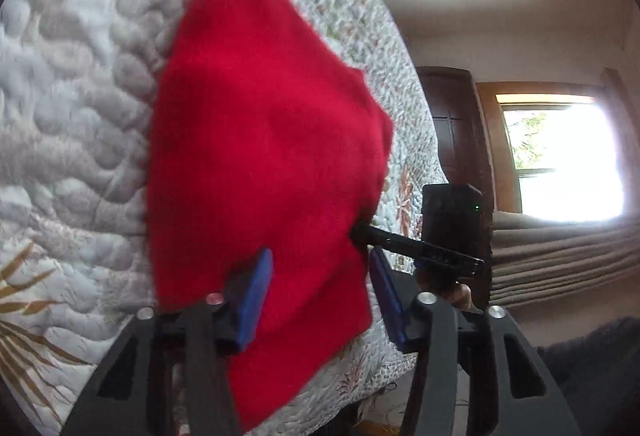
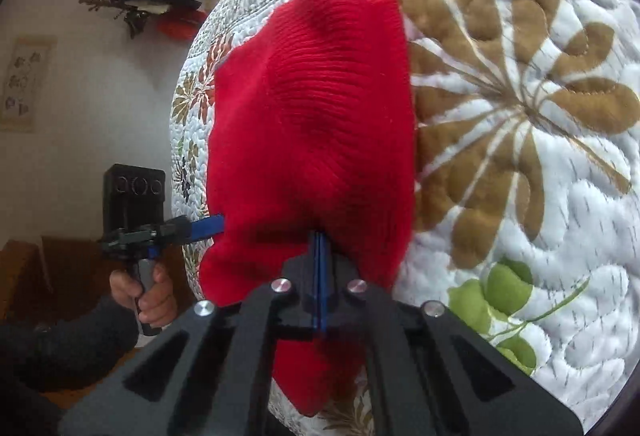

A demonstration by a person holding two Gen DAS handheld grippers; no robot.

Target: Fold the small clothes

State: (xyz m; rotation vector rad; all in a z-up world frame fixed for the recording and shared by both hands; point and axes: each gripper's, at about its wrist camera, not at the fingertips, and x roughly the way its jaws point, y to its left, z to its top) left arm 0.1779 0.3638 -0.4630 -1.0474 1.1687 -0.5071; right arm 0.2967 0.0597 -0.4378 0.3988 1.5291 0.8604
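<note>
A red knitted garment lies on the quilted bedspread near the bed's edge. My left gripper is open, its blue pads wide apart with the garment's near part between them. In the right wrist view the garment bulges up in folds, and my right gripper is shut on its near edge, the blue fingers pressed together. In the left wrist view the right gripper reaches in from the right, its tip buried in the cloth. The left gripper touches the garment's left edge.
The quilt carries brown leaf and green patterns and drops off at the bed's edge. A hand in a dark sleeve holds the left gripper's handle. A bright window and a dark door stand beyond the bed.
</note>
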